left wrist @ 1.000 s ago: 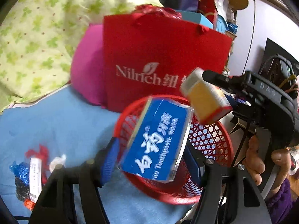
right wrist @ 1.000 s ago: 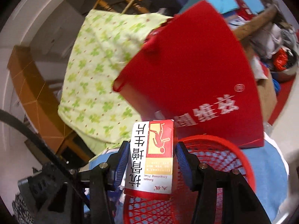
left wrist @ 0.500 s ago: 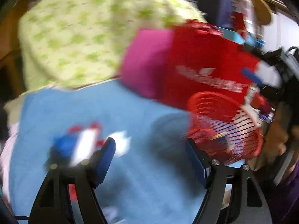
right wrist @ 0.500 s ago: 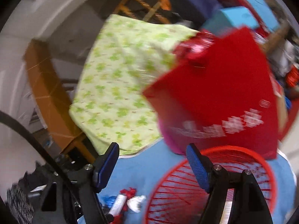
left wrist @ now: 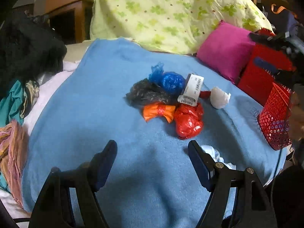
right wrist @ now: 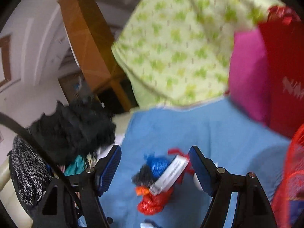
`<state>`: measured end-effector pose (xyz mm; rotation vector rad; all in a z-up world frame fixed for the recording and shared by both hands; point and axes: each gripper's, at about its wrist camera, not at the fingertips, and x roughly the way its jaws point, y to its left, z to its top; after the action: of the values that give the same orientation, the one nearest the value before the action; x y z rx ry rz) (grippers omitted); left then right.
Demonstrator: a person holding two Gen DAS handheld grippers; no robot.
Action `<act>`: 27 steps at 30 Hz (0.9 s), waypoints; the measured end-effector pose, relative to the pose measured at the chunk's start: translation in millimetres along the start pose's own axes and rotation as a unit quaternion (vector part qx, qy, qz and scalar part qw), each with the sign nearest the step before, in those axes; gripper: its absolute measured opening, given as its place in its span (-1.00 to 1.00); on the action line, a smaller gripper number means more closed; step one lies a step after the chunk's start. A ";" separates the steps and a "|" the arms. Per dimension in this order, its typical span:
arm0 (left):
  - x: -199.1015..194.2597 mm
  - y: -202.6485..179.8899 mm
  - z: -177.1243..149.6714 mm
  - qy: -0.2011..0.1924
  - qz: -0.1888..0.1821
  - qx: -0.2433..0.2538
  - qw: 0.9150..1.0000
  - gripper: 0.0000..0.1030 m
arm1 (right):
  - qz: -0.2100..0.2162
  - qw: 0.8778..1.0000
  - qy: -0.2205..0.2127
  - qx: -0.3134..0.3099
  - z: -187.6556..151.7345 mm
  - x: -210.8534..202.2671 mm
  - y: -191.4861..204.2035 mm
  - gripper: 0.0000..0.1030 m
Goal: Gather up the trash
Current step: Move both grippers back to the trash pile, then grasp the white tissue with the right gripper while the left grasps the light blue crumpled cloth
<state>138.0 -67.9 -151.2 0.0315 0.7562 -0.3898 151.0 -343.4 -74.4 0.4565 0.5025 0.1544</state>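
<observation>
A pile of trash lies on the blue blanket (left wrist: 106,95): a blue bag (left wrist: 171,80), a black bag (left wrist: 146,94), an orange bag (left wrist: 158,112), a red bag (left wrist: 188,121), a white box (left wrist: 191,90) and a white wad (left wrist: 219,96). A crumpled white piece (left wrist: 216,155) lies by my left gripper's right finger. My left gripper (left wrist: 152,163) is open and empty, short of the pile. My right gripper (right wrist: 154,167) is open and empty above the pile; the white box (right wrist: 169,174) and red bag (right wrist: 153,201) show between its fingers. The red mesh basket (left wrist: 275,117) stands at the right, also in the right wrist view (right wrist: 292,171).
A red paper bag (left wrist: 266,70) and a pink cushion (left wrist: 224,49) stand behind the basket. A green-patterned quilt (left wrist: 167,11) lies at the back. Dark and coloured clothes (left wrist: 22,57) are heaped at the left edge. A wooden frame (right wrist: 87,43) stands behind.
Both grippers let go of their boxes at the basket and opened. Both swung left, away from the basket, towards the trash pile on the blanket.
</observation>
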 end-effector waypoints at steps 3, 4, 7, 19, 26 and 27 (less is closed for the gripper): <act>1.4 7.9 11.4 -0.034 0.033 -0.012 0.999 0.50 | -0.010 0.999 0.023 0.027 -7.9 23.6 -7.0 0.51; 1.8 10.3 12.1 -0.046 0.045 -0.016 0.998 0.50 | -0.014 0.999 0.028 0.032 -9.3 29.2 -9.6 0.51; 8.7 18.9 27.3 -0.077 0.092 -0.031 0.992 0.50 | -0.045 0.998 0.037 0.026 -15.6 41.5 -15.7 0.51; 23.2 18.8 10.7 -0.068 0.084 0.011 0.994 0.50 | -0.203 0.976 0.028 0.078 1.6 68.3 -59.9 0.51; 14.7 37.8 9.1 -0.057 0.045 -0.026 0.997 0.50 | -0.230 0.969 0.050 0.068 25.3 97.8 -24.4 0.51; 13.5 38.1 8.6 -0.058 0.043 -0.026 0.997 0.50 | -0.232 0.969 0.051 0.066 25.9 99.9 -19.6 0.51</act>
<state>166.1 -38.4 -158.3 -0.0065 0.6479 -0.2875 251.2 -345.5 -106.0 0.4504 0.7103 -0.3102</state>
